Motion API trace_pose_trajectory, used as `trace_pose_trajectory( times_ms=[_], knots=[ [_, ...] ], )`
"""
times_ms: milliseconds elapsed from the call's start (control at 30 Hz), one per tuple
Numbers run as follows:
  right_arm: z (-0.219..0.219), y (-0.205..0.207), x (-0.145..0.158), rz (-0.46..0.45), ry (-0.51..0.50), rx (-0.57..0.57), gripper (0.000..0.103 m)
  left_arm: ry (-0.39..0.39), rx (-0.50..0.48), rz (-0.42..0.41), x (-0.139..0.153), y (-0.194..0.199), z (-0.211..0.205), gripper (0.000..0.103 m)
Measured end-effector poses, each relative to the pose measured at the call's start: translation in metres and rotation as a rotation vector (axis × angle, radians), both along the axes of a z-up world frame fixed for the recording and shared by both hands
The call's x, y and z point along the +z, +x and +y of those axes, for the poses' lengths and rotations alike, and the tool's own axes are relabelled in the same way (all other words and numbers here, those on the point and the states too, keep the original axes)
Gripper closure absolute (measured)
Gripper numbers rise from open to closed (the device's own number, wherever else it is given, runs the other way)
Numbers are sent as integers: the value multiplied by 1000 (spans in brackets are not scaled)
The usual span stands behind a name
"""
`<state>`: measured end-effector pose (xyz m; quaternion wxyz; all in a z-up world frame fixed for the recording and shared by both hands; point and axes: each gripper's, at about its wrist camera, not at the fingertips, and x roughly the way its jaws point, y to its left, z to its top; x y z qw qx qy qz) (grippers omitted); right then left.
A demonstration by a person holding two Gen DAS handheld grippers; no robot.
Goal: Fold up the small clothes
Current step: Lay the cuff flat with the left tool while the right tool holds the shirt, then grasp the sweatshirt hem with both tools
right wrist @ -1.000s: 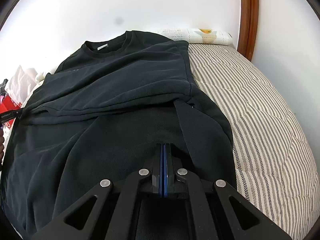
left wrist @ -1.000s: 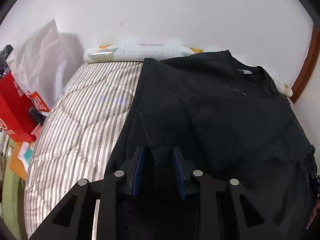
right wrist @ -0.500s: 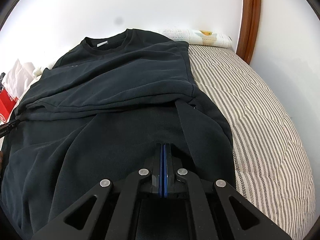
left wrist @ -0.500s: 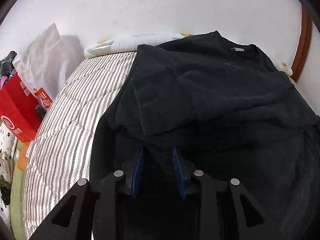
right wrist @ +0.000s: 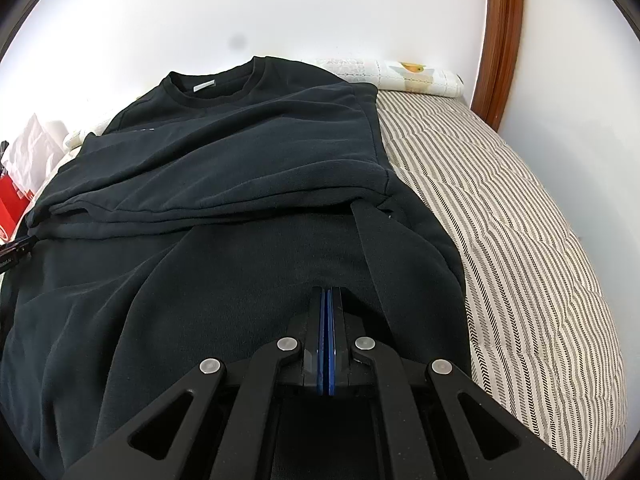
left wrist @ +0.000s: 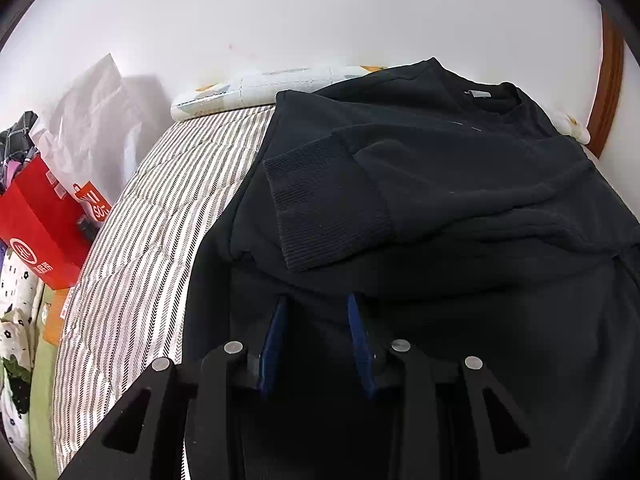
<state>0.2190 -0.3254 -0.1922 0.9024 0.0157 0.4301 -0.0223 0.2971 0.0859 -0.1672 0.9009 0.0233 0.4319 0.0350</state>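
the black sweatshirt lies spread on the striped bed, collar toward the wall, both sleeves already laid across the chest — the ribbed cuff rests near its left edge. the step in hand looks like taking the lower hem to fold the body up toward the collar. to do it well, each side should pinch the hem at matching spots near the outer edges, lift evenly and keep the folded sleeves from sliding. the left gripper hovers low over the lower body with its fingers well apart, holding nothing. the right gripper has its fingers pressed fully together over the dark cloth — whether any fabric is caught between them cannot be told.
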Motion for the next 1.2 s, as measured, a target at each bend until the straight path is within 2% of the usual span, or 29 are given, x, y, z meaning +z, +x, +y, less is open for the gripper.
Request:
trace_pose_trajectory(
  times_ms=[167,500,600,733,900,967,1100,1200],
  knots=[
    [4,0,0,1,-17,-3,102,-2,1,0,0,0,0,70],
    [5,0,0,1,-21,-3,102,18,28,6,0,0,4,57],
    [4,0,0,0,-16,-4,102,8,37,7,0,0,7,53],
    [1,0,0,-2,5,-3,102,-19,36,7,0,-1,11,52],
    [2,0,0,-1,-19,-7,101,-36,30,21,2,-7,13,51],
    [2,-1,1,0,-23,-13,99,-26,18,32,4,-17,11,51],
    [-7,-11,3,26,1,-38,77,-58,-37,63,10,-57,15,51],
    [-20,-41,10,22,56,-33,71,-63,-45,62,15,-92,24,51]
  ],
)
